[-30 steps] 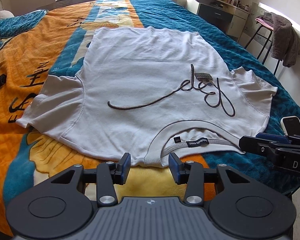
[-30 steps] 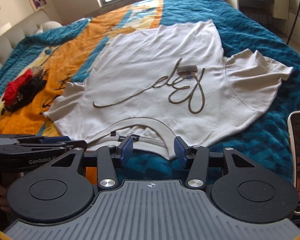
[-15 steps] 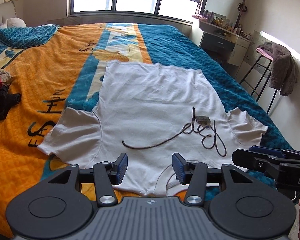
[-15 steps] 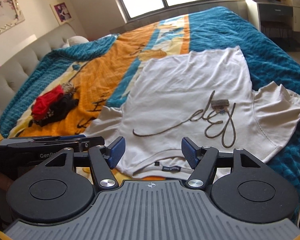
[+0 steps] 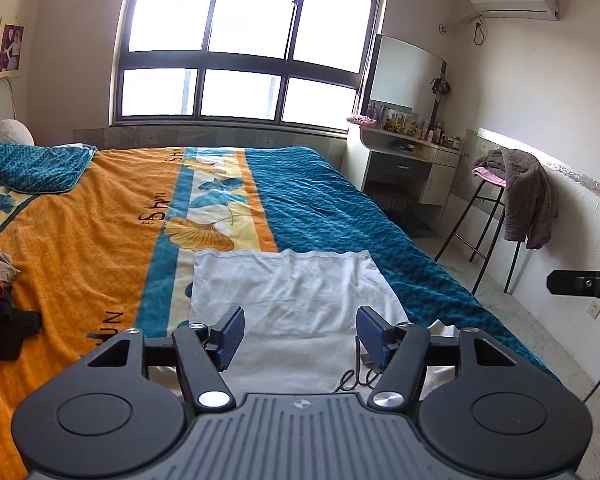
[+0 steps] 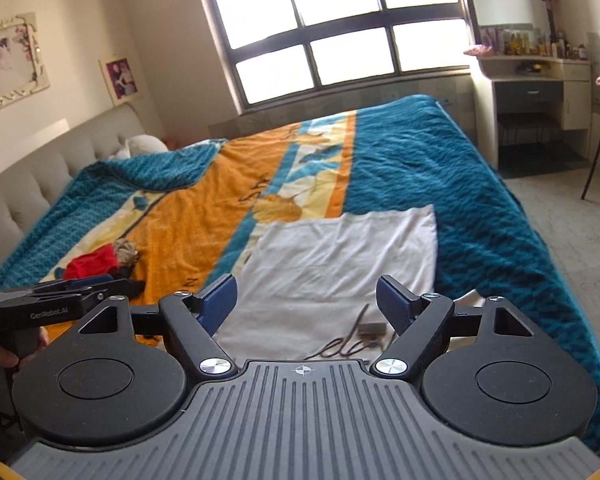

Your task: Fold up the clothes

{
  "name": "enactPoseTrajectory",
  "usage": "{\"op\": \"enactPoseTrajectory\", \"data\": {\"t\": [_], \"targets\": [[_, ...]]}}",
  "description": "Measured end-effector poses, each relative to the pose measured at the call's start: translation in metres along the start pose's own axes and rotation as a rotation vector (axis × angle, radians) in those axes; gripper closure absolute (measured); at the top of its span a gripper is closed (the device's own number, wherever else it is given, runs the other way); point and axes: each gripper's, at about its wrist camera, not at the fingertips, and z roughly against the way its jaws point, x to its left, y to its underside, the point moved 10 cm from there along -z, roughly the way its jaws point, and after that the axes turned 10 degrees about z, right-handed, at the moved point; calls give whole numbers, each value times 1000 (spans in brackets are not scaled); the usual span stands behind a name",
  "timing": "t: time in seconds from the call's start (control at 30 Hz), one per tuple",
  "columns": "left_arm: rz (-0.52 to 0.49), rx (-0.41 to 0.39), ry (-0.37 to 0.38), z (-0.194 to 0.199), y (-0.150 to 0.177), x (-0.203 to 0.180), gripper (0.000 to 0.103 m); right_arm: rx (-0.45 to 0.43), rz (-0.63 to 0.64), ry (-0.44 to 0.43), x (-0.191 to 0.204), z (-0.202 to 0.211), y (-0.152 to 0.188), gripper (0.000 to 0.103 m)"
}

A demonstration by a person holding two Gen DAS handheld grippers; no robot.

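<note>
- Bedroom setup, big bed (image 5: pixel 100 240) with a teal and orange blanket, and the white t-shirt (image 5: pixel 296 292) is laid flat on it, hem at 12 o'clock, script print down at the 6 o'clock end nearest the grippers.
- Left gripper (image 5: pixel 300 338) is above the shirt with jaws opening, nothing between the pads. Right gripper (image 6: pixel 306 306) same deal, jaws opening and about as wide as they go, empty.
- My read: the shirt's spread out and no fold has started. Looks like the pause before the first grab.
- Next move probably means dropping down to the cloth and pinching an edge on each side; sleeves or shoulders seem the obvious spot, though both are hidden behind the gripper bodies here.
- Edges: the bed's side drops to the floor at 3 o'clock, fairly near the shirt, so I'd fold inward.
- Loads of free blanket toward 12 and 9 o'clock. Clothes pile (image 6: pixel 100 262) sits well apart at 9 o'clock.
</note>
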Motion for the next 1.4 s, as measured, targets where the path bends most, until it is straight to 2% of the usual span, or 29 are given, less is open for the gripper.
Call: {"op": "enactPoseTrajectory", "data": {"t": [0.1,0.27,0.87,1.4], "targets": [[18,-18,-9,-9,-7,4,42,1,-2,58,-22,6,-12,21],[37,-8,0,-17,-7,9,42,0,-23,76,-39,10,-26,21],[39,-5,-66,-31,-14,32,42,24,-23,32,-34,-16,-35,21],[61,24,-90,-44,-7,45,42,46,-36,36,-39,-35,-33,21]]}}
